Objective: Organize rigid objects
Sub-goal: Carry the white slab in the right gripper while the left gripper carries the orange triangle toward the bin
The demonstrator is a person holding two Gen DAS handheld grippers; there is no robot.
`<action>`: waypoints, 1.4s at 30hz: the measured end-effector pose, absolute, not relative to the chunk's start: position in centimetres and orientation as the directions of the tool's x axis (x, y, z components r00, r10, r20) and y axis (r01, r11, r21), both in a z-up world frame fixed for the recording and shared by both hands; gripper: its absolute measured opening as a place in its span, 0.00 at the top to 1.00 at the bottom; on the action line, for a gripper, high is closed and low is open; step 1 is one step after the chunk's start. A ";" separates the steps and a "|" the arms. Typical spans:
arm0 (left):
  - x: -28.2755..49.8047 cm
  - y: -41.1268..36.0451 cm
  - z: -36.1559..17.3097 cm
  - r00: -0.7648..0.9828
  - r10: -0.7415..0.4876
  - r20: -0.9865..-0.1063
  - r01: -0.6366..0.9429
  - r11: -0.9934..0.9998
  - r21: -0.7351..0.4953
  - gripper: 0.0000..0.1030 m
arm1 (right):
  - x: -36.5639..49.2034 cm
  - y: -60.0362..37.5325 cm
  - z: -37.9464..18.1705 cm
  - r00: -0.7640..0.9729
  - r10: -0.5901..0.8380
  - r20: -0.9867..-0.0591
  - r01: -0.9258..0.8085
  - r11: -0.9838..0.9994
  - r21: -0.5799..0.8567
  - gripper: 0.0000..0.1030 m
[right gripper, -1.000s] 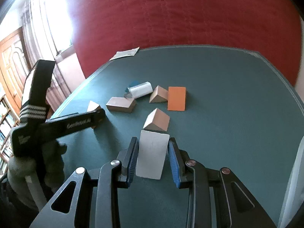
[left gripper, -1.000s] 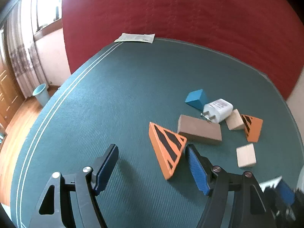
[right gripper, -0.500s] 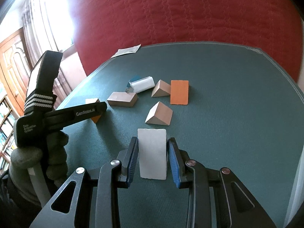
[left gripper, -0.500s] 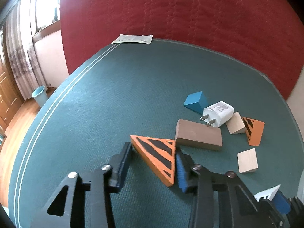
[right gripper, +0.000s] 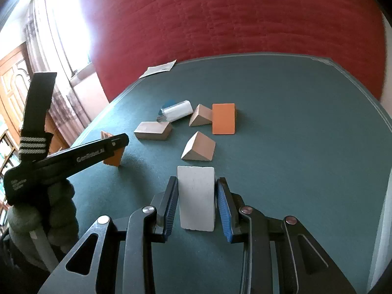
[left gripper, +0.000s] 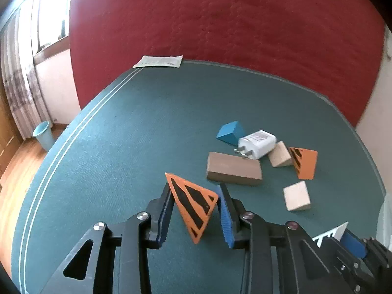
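My left gripper (left gripper: 194, 210) is shut on an orange wedge with black stripes (left gripper: 193, 205), tilted between the blue pads. My right gripper (right gripper: 197, 205) is shut on a white block (right gripper: 196, 198). On the green table (left gripper: 122, 134) lie a brown block (left gripper: 232, 169), a white plug adapter (left gripper: 257, 144), a blue block (left gripper: 229, 132), two pale wooden wedges (left gripper: 279, 158) (left gripper: 296, 196) and a second orange wedge (left gripper: 305, 163). The left gripper and its orange wedge also show in the right wrist view (right gripper: 114, 158).
A paper sheet (left gripper: 159, 61) lies at the table's far edge under a red wall (left gripper: 220, 24). A light blue bin (left gripper: 44, 136) stands on the wooden floor at left. The table edge curves close on the right (right gripper: 382, 122).
My left gripper closed around the orange striped wedge and took hold of it; the wedge has turned and tilted. My right gripper keeps the white block, now straighter between the pads.
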State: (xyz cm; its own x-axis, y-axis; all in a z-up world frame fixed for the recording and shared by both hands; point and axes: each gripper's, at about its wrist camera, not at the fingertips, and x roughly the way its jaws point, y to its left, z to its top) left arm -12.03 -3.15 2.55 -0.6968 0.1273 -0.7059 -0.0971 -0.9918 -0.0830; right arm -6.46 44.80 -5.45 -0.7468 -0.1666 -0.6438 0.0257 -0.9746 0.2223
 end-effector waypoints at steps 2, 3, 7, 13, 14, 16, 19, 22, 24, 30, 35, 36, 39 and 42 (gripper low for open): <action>-11.5 -2.8 2.8 -0.700 0.134 -0.701 -0.111 -0.991 -0.078 0.66 | -6.2 44.9 -5.4 -0.748 -0.168 -0.642 0.023 -0.973 0.228 0.68; -11.3 -2.6 2.8 -0.700 0.137 -0.700 -0.118 -0.990 -0.077 0.67 | -6.1 45.0 -5.3 -0.749 -0.170 -0.641 0.022 -0.972 0.232 0.68; -10.6 -2.5 2.9 -0.698 0.152 -0.700 -0.138 -0.988 -0.076 0.68 | -5.3 45.7 -4.9 -0.752 -0.172 -0.636 0.010 -0.968 0.250 0.68; -10.4 -2.7 2.8 -0.697 0.155 -0.700 -0.146 -0.987 -0.074 0.70 | -4.4 46.7 -4.5 -0.758 -0.151 -0.634 -0.009 -0.970 0.242 0.68; -10.4 -2.8 2.8 -0.697 0.155 -0.700 -0.145 -0.987 -0.074 0.70 | -4.3 46.9 -4.4 -0.759 -0.147 -0.634 -0.011 -0.971 0.238 0.68; -10.4 -2.9 2.8 -0.698 0.154 -0.700 -0.144 -0.987 -0.073 0.70 | -4.0 47.2 -4.2 -0.761 -0.139 -0.633 -0.015 -0.973 0.231 0.68; -9.9 -3.0 2.7 -0.698 0.151 -0.700 -0.141 -0.987 -0.072 0.70 | -3.4 47.8 -4.0 -0.765 -0.129 -0.631 -0.020 -0.974 0.224 0.68; -9.5 -2.9 2.8 -0.696 0.152 -0.702 -0.143 -0.987 -0.073 0.70 | -2.9 48.5 -3.7 -0.770 -0.118 -0.626 -0.030 -0.975 0.222 0.68; -9.3 -2.8 2.9 -0.695 0.154 -0.702 -0.145 -0.987 -0.073 0.70 | -2.4 49.1 -3.4 -0.776 -0.111 -0.621 -0.041 -0.974 0.225 0.68; -8.2 -2.0 3.4 -0.697 0.176 -0.695 -0.172 -0.982 -0.075 0.70 | -1.0 51.4 -2.3 -0.795 -0.079 -0.601 -0.087 -0.966 0.243 0.68; -7.1 -1.2 4.2 -0.701 0.203 -0.684 -0.199 -0.976 -0.085 0.70 | 0.6 53.4 -1.7 -0.805 -0.031 -0.593 -0.135 -0.963 0.233 0.68; -6.9 -1.1 4.3 -0.701 0.208 -0.682 -0.203 -0.975 -0.088 0.70 | 0.9 53.9 -1.6 -0.807 -0.017 -0.591 -0.149 -0.962 0.230 0.68; -6.2 -0.3 4.8 -0.701 0.225 -0.676 -0.222 -0.971 -0.092 0.70 | 1.9 55.7 -1.6 -0.806 0.028 -0.591 -0.196 -0.955 0.222 0.68; -5.5 0.7 5.2 -0.699 0.242 -0.673 -0.247 -0.965 -0.089 0.70 | 2.8 57.4 -1.7 -0.801 0.062 -0.595 -0.239 -0.945 0.223 0.68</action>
